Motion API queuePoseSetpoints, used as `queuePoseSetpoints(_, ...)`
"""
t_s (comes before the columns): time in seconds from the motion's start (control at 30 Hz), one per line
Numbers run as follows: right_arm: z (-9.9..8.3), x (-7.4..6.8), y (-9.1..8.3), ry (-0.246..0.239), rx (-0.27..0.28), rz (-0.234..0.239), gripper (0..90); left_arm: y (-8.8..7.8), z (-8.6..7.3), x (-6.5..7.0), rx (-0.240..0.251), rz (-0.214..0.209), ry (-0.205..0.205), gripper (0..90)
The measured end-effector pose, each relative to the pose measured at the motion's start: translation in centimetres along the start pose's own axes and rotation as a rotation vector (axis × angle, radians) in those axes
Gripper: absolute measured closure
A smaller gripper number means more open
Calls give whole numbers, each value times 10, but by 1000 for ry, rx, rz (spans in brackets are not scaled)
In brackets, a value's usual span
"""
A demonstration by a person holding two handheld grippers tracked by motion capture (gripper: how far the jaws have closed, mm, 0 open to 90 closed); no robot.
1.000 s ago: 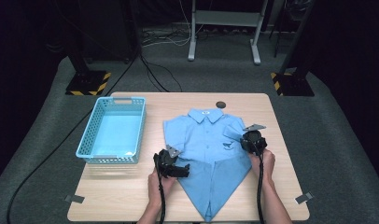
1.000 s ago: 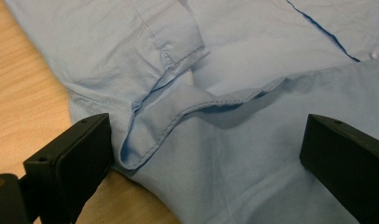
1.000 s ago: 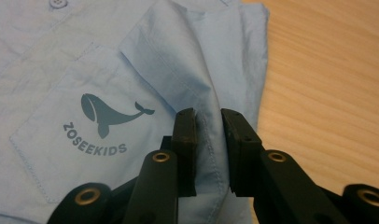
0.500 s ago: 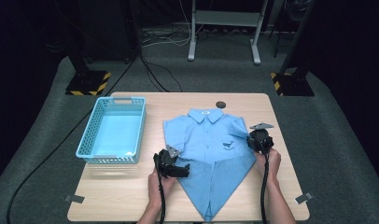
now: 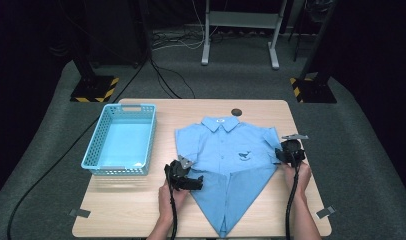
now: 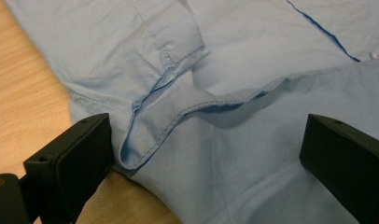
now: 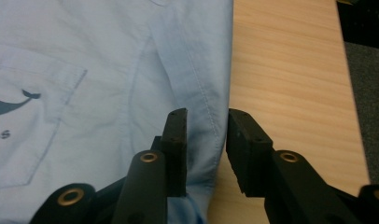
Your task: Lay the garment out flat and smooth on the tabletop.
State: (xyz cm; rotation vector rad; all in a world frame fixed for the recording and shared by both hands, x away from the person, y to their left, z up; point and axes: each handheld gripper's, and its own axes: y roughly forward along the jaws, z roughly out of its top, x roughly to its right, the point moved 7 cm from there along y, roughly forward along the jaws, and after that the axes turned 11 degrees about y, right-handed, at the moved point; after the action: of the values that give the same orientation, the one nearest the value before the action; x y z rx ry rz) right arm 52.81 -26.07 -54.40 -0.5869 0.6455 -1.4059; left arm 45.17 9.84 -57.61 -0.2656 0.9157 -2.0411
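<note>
Light wooden rectangular desk [image 5: 141, 215] seen from above on grey carpet. Light blue short-sleeved cotton shirt [image 5: 226, 150] spread face up just right of centre, collar toward 12 o'clock, lower half folded to a point at 6 o'clock, small dark whale print on the chest pocket. Pale blue plastic mesh basket [image 5: 120, 141] at 9 o'clock from the shirt, well apart from it. Black left gripper [image 5: 183, 180] at the shirt's 8 o'clock edge, fingers [image 6: 68, 158] spread wide, a folded hem lying loose between them, nothing clamped. Black right gripper [image 5: 289, 155] at the shirt's 3 o'clock edge, fingers [image 7: 176, 144] narrowly parted and just opened further, the sleeve's stitched edge in the gap, not pinched. Small dark round disc [image 5: 236, 112] at 12 o'clock beside the collar.
</note>
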Motion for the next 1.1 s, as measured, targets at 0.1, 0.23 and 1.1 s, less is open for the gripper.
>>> queuePoseSetpoints(0.1, -4, 13, -6, 32, 13, -10, 633, 0, 0, 0, 0, 0, 0, 26)
queuePoseSetpoints(0.23, -8, 25, -20, 82, 33, 0, 565, 0, 0, 0, 0, 0, 0, 26)
queuePoseSetpoints(1.1, -43, -50, -7, -29, -73, 246, 172, 0, 0, 0, 0, 0, 1, 28)
